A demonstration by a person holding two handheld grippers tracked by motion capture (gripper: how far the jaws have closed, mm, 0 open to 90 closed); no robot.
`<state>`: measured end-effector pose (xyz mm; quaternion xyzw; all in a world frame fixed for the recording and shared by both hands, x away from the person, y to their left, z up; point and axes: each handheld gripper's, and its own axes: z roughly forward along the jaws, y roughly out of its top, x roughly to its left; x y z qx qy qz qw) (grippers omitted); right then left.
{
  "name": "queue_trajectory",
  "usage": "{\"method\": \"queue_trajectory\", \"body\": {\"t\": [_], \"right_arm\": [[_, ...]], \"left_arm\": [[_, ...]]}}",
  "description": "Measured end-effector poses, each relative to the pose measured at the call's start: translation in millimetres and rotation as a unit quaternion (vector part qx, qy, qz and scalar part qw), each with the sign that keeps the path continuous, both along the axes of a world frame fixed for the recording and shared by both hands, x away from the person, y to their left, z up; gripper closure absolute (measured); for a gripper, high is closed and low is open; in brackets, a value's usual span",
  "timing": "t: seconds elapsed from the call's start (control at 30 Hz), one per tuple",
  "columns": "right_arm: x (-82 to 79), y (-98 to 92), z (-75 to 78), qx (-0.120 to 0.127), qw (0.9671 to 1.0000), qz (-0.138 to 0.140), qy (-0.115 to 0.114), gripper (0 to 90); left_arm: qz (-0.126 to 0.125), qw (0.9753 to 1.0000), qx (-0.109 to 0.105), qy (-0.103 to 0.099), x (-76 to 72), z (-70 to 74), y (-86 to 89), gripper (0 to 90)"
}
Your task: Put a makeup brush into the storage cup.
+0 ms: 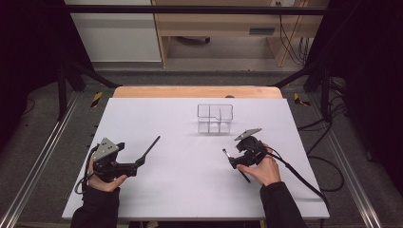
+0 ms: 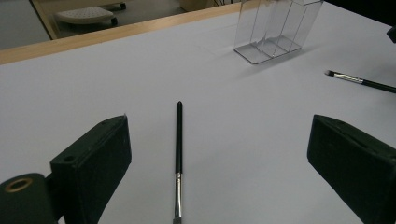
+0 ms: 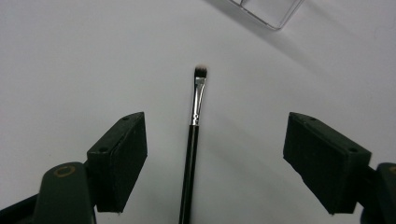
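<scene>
Two thin black makeup brushes lie flat on the white table. One brush lies between the wide-apart jaws of my left gripper, its handle tip pointing away; from above this brush slants up and right from the left gripper. The other brush lies between the jaws of my right gripper, bristles pointing away, untouched by either jaw. In the high view that brush sits under the right gripper. Both grippers are open. A clear acrylic organizer stands behind them.
The organizer has several upright compartments, and its corner is just beyond the right brush. The second brush lies at the right of the left gripper view. A wooden table edge runs along the back, with black frame bars at both sides.
</scene>
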<state>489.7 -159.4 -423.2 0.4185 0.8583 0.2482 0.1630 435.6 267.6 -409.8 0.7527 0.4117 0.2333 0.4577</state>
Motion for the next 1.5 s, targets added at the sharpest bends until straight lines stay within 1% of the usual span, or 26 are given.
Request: {"method": "queue_trajectory", "body": {"t": [0.07,0.1,0.17,0.3,0.43,0.47,0.63,0.67,0.73,0.83,0.9,0.97,1.0,1.03,1.1,1.13,1.17,1.3,1.33,1.5], "right_arm": [[1.9,2.0,-4.3,-0.008,0.9999,0.003,0.011,25.0],[1.9,2.0,-4.3,-0.008,0.9999,0.003,0.011,25.0],[2.7,4.1,-8.0,-0.016,0.9996,0.007,0.023,27.8],[3.6,5.4,-10.4,-0.017,0.9994,0.006,0.029,31.1],[6.3,7.5,-14.8,-0.025,0.9987,0.002,0.045,36.4],[7.0,7.5,-15.3,-0.027,0.9985,0.004,0.048,37.5],[8.7,8.1,-18.3,-0.034,0.9977,0.006,0.058,41.9],[9.1,8.8,-19.6,-0.036,0.9973,0.005,0.064,44.3],[9.4,9.0,-20.3,-0.037,0.9971,0.004,0.066,45.8],[10.6,10.2,-22.7,-0.039,0.9963,0.003,0.077,51.7],[11.0,10.4,-23.5,-0.041,0.9961,0.005,0.078,53.2],[11.7,11.0,-25.5,-0.046,0.9954,0.005,0.083,58.3],[11.7,11.0,-25.5,-0.046,0.9954,0.005,0.083,58.3],[11.8,11.4,-26.5,-0.049,0.9952,0.006,0.085,61.6],[12.2,11.7,-27.4,-0.047,0.9950,0.011,0.087,65.2],[12.2,11.7,-27.4,-0.047,0.9950,0.011,0.087,65.2],[12.2,12.3,-28.3,-0.045,0.9946,0.010,0.094,68.5],[12.7,12.2,-28.4,-0.041,0.9943,0.014,0.098,72.5],[12.8,12.2,-28.3,-0.039,0.9939,0.017,0.102,75.3],[13.2,12.2,-28.4,-0.034,0.9936,0.019,0.106,79.2]], "left_arm": [[0.000,1.0000,0.001,0.000,-0.1,0.0,-0.1,5.9],[0.000,1.0000,0.000,-0.001,-0.2,0.2,-0.1,5.9],[0.000,1.0000,0.000,-0.002,-0.4,0.5,-0.3,5.9],[-0.001,1.0000,0.001,-0.001,-0.4,0.3,-0.6,6.0],[-0.001,1.0000,0.001,-0.001,-0.2,0.2,-0.4,6.0],[-0.001,1.0000,0.001,-0.001,-0.2,0.2,-0.2,6.0],[-0.001,1.0000,0.002,-0.001,-0.2,0.1,-0.7,6.1],[-0.001,1.0000,0.002,-0.001,-0.3,0.1,-0.8,6.1],[-0.001,1.0000,0.002,-0.001,-0.3,0.1,-0.7,6.1],[-0.001,1.0000,0.002,-0.001,-0.2,0.2,-0.4,6.2],[-0.001,1.0000,0.002,-0.001,-0.2,0.2,-0.4,6.2],[-0.001,1.0000,0.002,-0.001,-0.3,0.3,-0.4,6.3],[-0.001,1.0000,0.002,-0.001,-0.3,0.3,-0.4,6.3],[-0.001,1.0000,0.002,-0.001,-0.3,0.2,-0.4,6.3],[-0.001,1.0000,0.002,-0.001,-0.2,0.1,-0.4,6.4],[-0.001,1.0000,0.002,-0.001,-0.1,0.2,-0.3,6.4],[-0.001,1.0000,0.002,-0.001,-0.2,0.2,-0.3,6.5],[-0.001,1.0000,0.001,-0.001,-0.3,0.2,-0.1,6.6],[-0.002,1.0000,0.002,-0.001,-0.2,0.2,-0.2,6.7],[-0.002,1.0000,0.002,0.000,-0.2,0.0,-0.6,6.8]]}}
